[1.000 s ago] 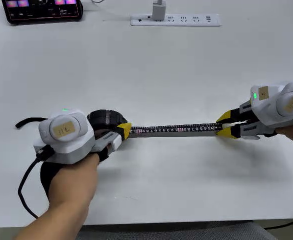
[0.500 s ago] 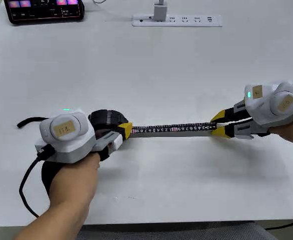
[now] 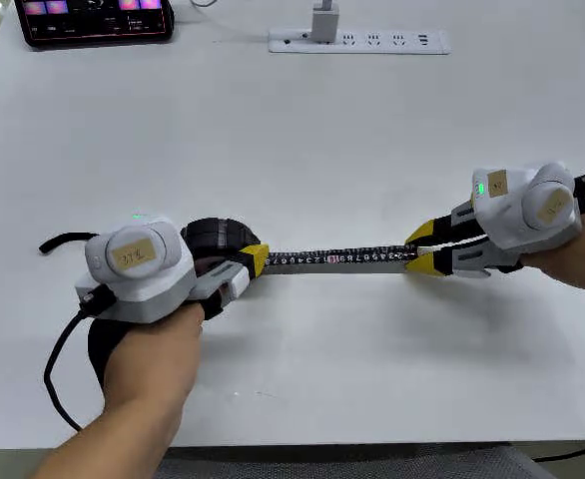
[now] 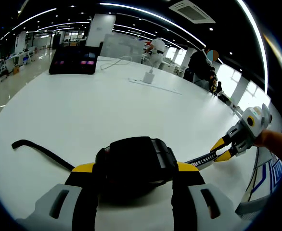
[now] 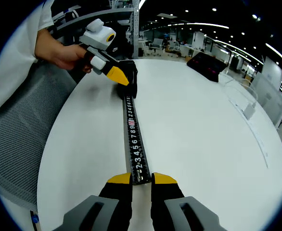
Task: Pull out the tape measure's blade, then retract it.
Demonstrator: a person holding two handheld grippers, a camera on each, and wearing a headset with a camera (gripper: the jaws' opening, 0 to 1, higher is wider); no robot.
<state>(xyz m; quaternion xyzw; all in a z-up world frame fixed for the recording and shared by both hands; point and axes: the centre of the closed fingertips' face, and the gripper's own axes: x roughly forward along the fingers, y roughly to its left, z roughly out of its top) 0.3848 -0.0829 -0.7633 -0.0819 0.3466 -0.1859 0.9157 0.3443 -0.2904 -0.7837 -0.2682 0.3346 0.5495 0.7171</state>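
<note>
On the white table [image 3: 372, 150] the left gripper [image 3: 238, 264] has its jaws clamped on the black tape measure [image 3: 213, 239], which rests on the table near the front edge. The right gripper [image 3: 420, 251] pinches the end of the blade [image 3: 337, 257]. The blade runs straight between both grippers. A thin black strap [image 3: 63, 240] lies beside the left gripper.
</note>
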